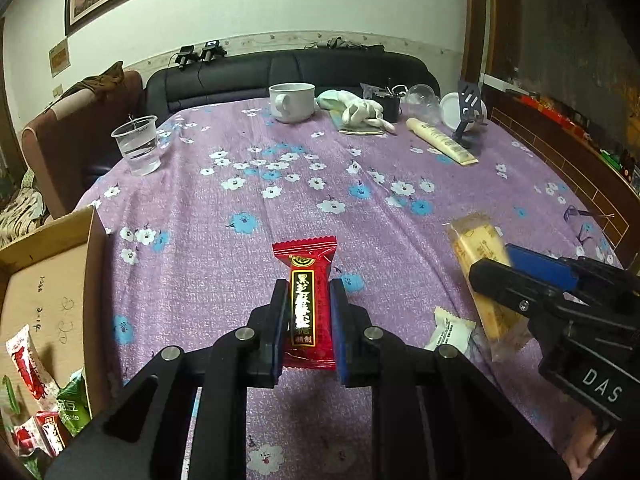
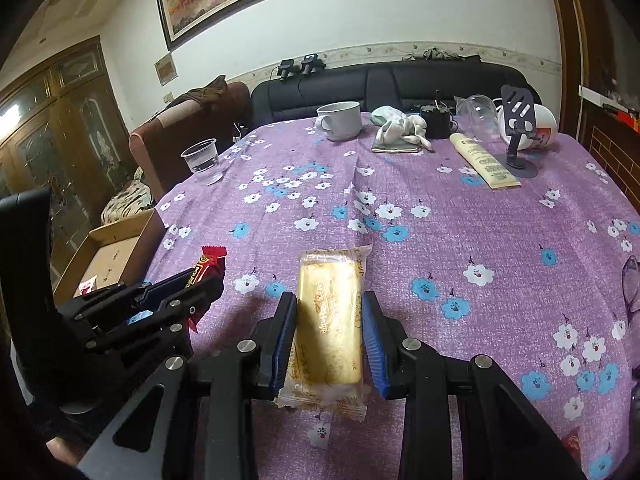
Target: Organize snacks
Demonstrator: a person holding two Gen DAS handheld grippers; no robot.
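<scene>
My left gripper (image 1: 309, 286) is shut on a red snack bar (image 1: 309, 304) with black and gold lettering, held lengthwise above the purple flowered tablecloth (image 1: 240, 200). My right gripper (image 2: 330, 300) is shut on a yellow cake (image 2: 330, 320) in a clear wrapper; its blue pads press both long sides. In the left wrist view the right gripper (image 1: 492, 260) with the yellow cake (image 1: 480, 264) is at the right. In the right wrist view the left gripper (image 2: 200, 280) with the red bar (image 2: 208, 262) is at the left. A small white snack packet (image 1: 450, 330) lies on the cloth.
An open cardboard box (image 1: 48, 280) at the table's left edge holds several snack packets (image 1: 36, 400). Farther back stand a clear plastic cup (image 1: 138, 144), a white mug (image 1: 292, 102), a crumpled cloth (image 1: 356, 110), a cream tube (image 1: 442, 140) and a phone stand (image 1: 466, 112). Glasses (image 2: 630, 284) lie at the right.
</scene>
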